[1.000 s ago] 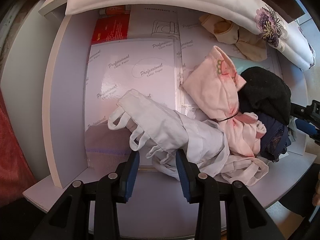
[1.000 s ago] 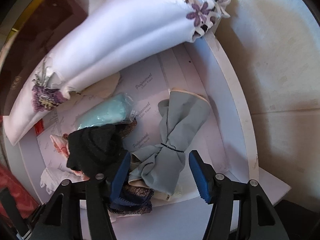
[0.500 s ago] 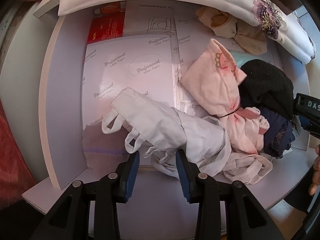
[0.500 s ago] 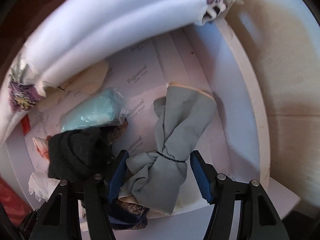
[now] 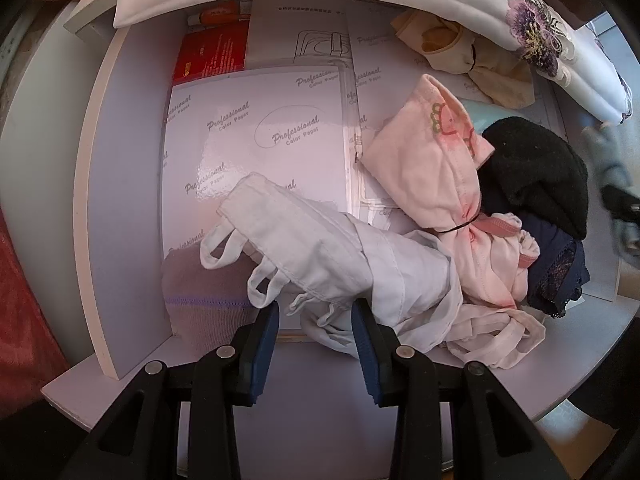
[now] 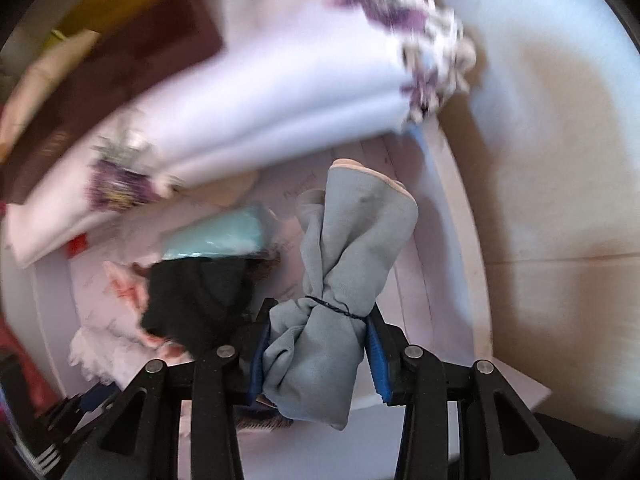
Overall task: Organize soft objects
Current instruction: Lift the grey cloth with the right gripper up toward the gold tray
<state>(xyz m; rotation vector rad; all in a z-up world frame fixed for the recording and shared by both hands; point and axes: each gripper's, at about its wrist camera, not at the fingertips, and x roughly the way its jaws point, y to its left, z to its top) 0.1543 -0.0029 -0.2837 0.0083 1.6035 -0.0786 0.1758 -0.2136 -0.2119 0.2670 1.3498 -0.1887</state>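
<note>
Between the right claw (image 6: 316, 344) fingers, grey bundle (image 6: 340, 264) points straight away.

Glossy "Professional Color Paper" packs (image 5: 256, 152) lining shelf (image 5: 120, 184), red booklet (image 5: 212, 56) behind

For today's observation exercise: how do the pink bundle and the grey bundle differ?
The pink bundle lies free on the shelf; the grey bundle is clamped by the right gripper. The pink one carries a printed motif; the grey one is plain. Both are cinched by a thin black band.
</note>
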